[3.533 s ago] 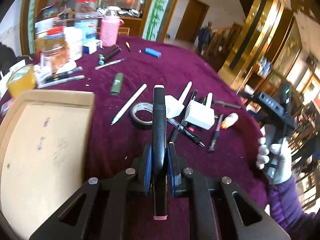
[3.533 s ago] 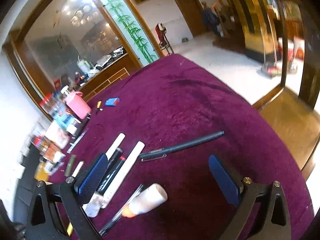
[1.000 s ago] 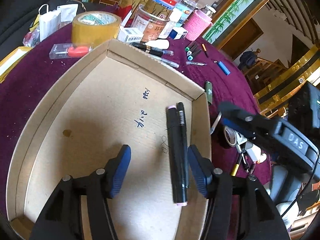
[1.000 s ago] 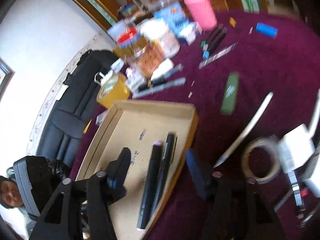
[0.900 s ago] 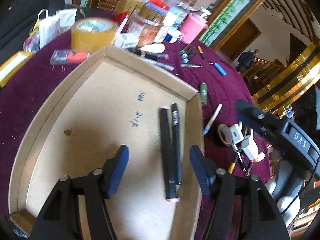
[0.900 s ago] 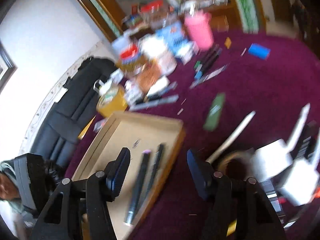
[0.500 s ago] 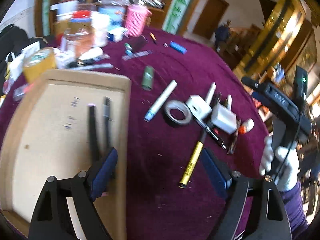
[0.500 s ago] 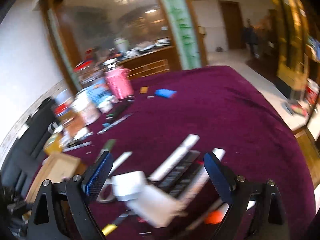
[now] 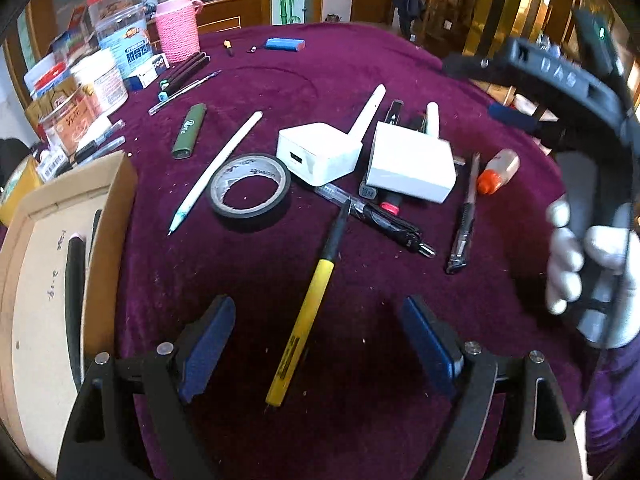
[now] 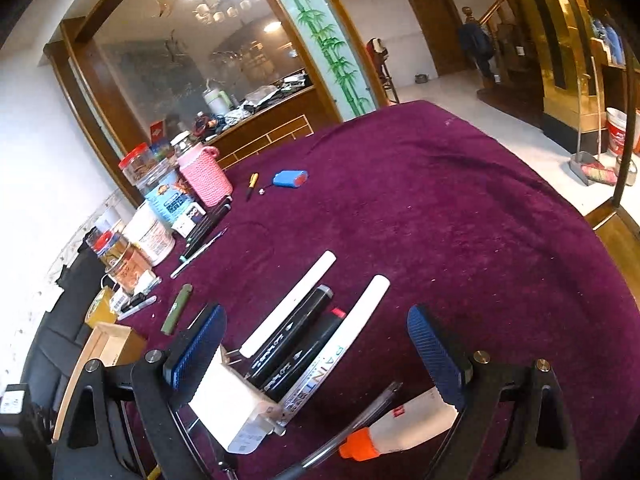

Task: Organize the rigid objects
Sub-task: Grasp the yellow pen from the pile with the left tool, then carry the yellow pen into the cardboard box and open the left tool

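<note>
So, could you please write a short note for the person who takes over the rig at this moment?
Left gripper: jaws closing slightly, nothing pressed; the yellow pen lies on the cloth between them.
Right gripper: open, empty, above the paint marker and two black markers.
Done: two dark pens lie in the cardboard box.
Left: yellow pen, tape roll, two white adapters, glue bottle, green lighter and other pens, all on the cloth.
</note>
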{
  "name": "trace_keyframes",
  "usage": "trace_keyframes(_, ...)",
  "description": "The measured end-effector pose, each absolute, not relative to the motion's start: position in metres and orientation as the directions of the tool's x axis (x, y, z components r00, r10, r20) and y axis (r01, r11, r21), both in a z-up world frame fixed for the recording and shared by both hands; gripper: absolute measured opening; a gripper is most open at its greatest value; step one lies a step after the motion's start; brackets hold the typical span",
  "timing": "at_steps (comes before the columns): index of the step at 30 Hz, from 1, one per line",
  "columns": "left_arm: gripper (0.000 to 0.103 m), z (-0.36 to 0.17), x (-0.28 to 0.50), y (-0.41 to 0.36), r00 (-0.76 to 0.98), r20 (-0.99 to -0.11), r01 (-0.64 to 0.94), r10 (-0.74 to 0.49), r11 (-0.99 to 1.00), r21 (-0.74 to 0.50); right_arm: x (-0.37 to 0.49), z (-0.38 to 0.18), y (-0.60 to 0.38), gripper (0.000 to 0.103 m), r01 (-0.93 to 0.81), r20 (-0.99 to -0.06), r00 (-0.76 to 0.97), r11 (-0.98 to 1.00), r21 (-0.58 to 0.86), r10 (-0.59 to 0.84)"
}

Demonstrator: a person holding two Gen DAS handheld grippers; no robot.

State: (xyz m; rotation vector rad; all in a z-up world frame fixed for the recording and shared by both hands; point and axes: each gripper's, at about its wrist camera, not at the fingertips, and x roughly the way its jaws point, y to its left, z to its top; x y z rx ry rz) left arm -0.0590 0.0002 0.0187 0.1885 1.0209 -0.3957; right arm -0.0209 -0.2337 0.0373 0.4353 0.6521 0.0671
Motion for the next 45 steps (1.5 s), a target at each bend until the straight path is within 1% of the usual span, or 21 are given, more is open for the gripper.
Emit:
trace_keyframes(1,0.074,0.016,-0.059,-0.002,0.466,-0.857,0.406,-0.22,0.914,-0.014,-0.021,0.036,-0.232,0.094,0.072,-0.576,0.793,0.908,0.412,0.198)
trace_keyframes(2,0.061,0.013,-0.059,-0.003,0.468,-0.859,0.404,-0.208,0.915,-0.001,-0.02,0.036,-0.231,0.094,0.068,-0.578,0.789,0.907,0.416,0.206)
trace_keyframes(3,0.06,0.011,-0.059,-0.003,0.473,-0.858,0.403,-0.202,0.915,0.006,-0.022,0.034,-0.231,0.094,0.064,-0.578,0.787,0.904,0.423,0.215)
trace_keyframes(4,0.054,0.011,-0.061,-0.002,0.479,-0.854,0.403,-0.204,0.915,0.008,-0.022,0.035,-0.231,0.094,0.063,-0.58,0.785,0.902,0.426,0.219)
trace_keyframes(5,0.043,0.012,-0.064,-0.002,0.484,-0.851,0.408,-0.205,0.913,0.012,-0.022,0.034,-0.231,0.094,0.062,-0.579,0.785,0.902,0.428,0.221)
trace_keyframes(6,0.036,0.013,-0.066,-0.004,0.49,-0.847,0.417,-0.208,0.909,0.018,-0.022,0.034,-0.231,0.094,0.063,-0.579,0.785,0.902,0.428,0.22)
trace_keyframes(7,0.021,0.014,-0.068,-0.004,0.497,-0.842,0.427,-0.21,0.904,0.026,-0.022,0.033,-0.231,0.094,0.068,-0.582,0.785,0.904,0.422,0.212)
trace_keyframes(8,0.013,0.014,-0.07,-0.004,0.503,-0.838,0.433,-0.209,0.901,0.035,-0.022,0.033,-0.231,0.094,0.073,-0.586,0.784,0.906,0.417,0.206)
trace_keyframes(9,0.012,0.013,-0.071,-0.003,0.506,-0.836,0.436,-0.214,0.899,0.034,-0.02,0.031,-0.232,0.094,0.081,-0.594,0.779,0.907,0.413,0.2)
trace_keyframes(10,0.009,0.013,-0.071,-0.001,0.504,-0.835,0.435,-0.221,0.9,0.024,-0.019,0.03,-0.232,0.094,0.088,-0.599,0.776,0.908,0.41,0.196)
trace_keyframes(12,0.008,0.015,-0.069,0.006,0.487,-0.837,0.421,-0.25,0.907,-0.026,-0.019,0.028,-0.234,0.094,0.1,-0.605,0.775,0.91,0.403,0.183)
trace_keyframes(15,0.008,0.022,-0.07,0.024,0.461,-0.822,0.397,-0.333,0.906,-0.144,-0.018,0.027,-0.233,0.094,0.106,-0.608,0.776,0.914,0.39,0.169)
trace_keyframes(17,0.008,0.034,-0.076,0.039,0.468,-0.786,0.397,-0.403,0.891,-0.221,-0.017,0.025,-0.231,0.094,0.111,-0.616,0.772,0.919,0.377,0.159)
trace_keyframes(20,0.008,0.052,-0.088,0.061,0.49,-0.729,0.396,-0.478,0.867,-0.302,-0.015,0.022,-0.23,0.094,0.121,-0.628,0.765,0.926,0.359,0.143)
trace_keyframes(25,0.008,0.085,-0.104,0.106,0.562,-0.635,0.383,-0.53,0.847,-0.368,-0.016,0.025,-0.226,0.094,0.124,-0.62,0.776,0.935,0.332,0.117)
trace_keyframes(28,0.008,0.099,-0.114,0.136,0.603,-0.595,0.363,-0.531,0.847,-0.388,-0.018,0.033,-0.211,0.094,0.081,-0.612,0.778,0.943,0.323,0.143)
trace_keyframes(32,0.008,0.106,-0.12,0.177,0.649,-0.572,0.308,-0.502,0.861,-0.405,-0.018,0.045,-0.173,0.094,-0.03,-0.619,0.748,0.945,0.326,0.237)
trace_keyframes(37,0.008,0.1,-0.131,0.23,0.701,-0.559,0.2,-0.443,0.875,-0.441,-0.012,0.065,-0.123,0.095,-0.187,-0.61,0.66,0.883,0.431,0.437)
trace_keyframes(40,0.008,0.093,-0.14,0.259,0.721,-0.56,0.143,-0.407,0.879,-0.454,-0.004,0.065,-0.098,0.095,-0.233,-0.624,0.598,0.854,0.465,0.503)
trace_keyframes(45,0.008,0.082,-0.151,0.295,0.734,-0.565,0.078,-0.376,0.874,-0.48,0.01,0.052,-0.063,0.095,-0.252,-0.701,0.516,0.87,0.425,0.492)
